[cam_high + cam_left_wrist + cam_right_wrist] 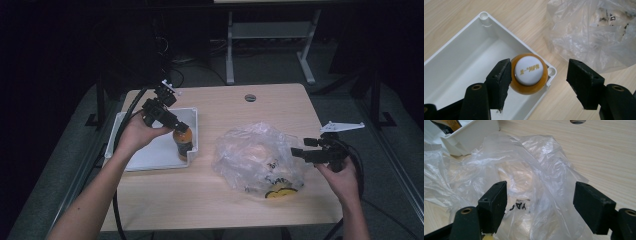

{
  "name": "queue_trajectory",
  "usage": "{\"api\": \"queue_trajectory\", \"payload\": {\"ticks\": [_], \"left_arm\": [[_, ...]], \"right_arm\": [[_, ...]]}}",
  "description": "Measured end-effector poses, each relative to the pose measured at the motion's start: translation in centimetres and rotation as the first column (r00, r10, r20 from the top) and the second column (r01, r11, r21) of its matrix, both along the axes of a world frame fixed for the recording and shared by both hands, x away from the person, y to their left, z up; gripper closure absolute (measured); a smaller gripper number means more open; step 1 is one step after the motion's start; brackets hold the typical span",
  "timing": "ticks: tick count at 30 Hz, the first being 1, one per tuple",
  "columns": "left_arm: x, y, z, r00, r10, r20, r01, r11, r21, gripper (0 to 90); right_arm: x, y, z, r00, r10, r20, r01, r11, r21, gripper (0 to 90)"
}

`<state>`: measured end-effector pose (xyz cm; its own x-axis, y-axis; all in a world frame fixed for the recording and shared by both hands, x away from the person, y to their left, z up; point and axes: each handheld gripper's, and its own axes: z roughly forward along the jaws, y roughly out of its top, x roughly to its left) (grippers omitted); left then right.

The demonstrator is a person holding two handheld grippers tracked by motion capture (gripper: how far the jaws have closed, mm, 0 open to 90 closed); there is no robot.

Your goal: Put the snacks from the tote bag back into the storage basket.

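L hand-held gripper (536, 82) hanging wide open over orange bottle (529, 74) in white tray (456, 65).
One jaw touching bottle's side, other well clear; bottle standing upright in tray corner. R hand-held gripper (540, 205) gaping, empty, facing clear plastic bag (529, 170) on tabletop (230, 107).

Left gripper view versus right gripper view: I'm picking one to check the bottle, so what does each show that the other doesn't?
The left gripper view looks straight down on the bottle's white cap, standing in a corner of the white tray, with the left gripper open around it. The right gripper view has the round hole in the table and the open right gripper facing the bag. Both take in the clear plastic bag, the tray and the wooden tabletop.
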<state>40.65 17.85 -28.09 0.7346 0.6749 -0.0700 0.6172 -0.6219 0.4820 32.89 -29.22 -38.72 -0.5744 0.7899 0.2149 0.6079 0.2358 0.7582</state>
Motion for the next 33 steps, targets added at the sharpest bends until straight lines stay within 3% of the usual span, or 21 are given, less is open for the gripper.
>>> {"api": "queue_trajectory", "payload": {"ticks": [14, 15, 16, 19, 33], "left_arm": [[-1.1, 1.9, -0.4, 0.9999, 0.011, 0.009, -0.011, 0.9993, -0.035, 33.5], [-1.2, 1.9, -0.4, 0.9996, 0.025, 0.015, -0.024, 0.9982, -0.055, 33.3], [-1.2, 2.2, -0.3, 0.9998, 0.01, 0.015, -0.009, 0.9991, -0.042, 33.3], [-1.6, 2.6, -0.4, 0.9998, 0.015, 0.012, -0.014, 0.9967, -0.08, 32.5], [-2.8, 4.2, -1.2, 0.9991, 0.023, 0.037, -0.02, 0.9969, -0.076, 31.1]], "right_arm": [[-0.1, 0.0, 0.1, 1.0, -0.001, 0.005, 0.001, 1.0, 0.0, 26.8], [-0.1, 0.0, 0.1, 1.0, -0.001, 0.004, 0.001, 1.0, 0.001, 26.8], [-0.1, 0.0, 0.1, 1.0, -0.001, 0.004, 0.001, 1.0, 0.001, 26.8], [-0.1, 0.0, 0.1, 1.0, 0.001, 0.009, -0.001, 1.0, -0.001, 26.7], [-0.3, -0.4, 0.3, 0.9999, -0.008, 0.015, 0.008, 1.0, -0.003, 26.7]]}}
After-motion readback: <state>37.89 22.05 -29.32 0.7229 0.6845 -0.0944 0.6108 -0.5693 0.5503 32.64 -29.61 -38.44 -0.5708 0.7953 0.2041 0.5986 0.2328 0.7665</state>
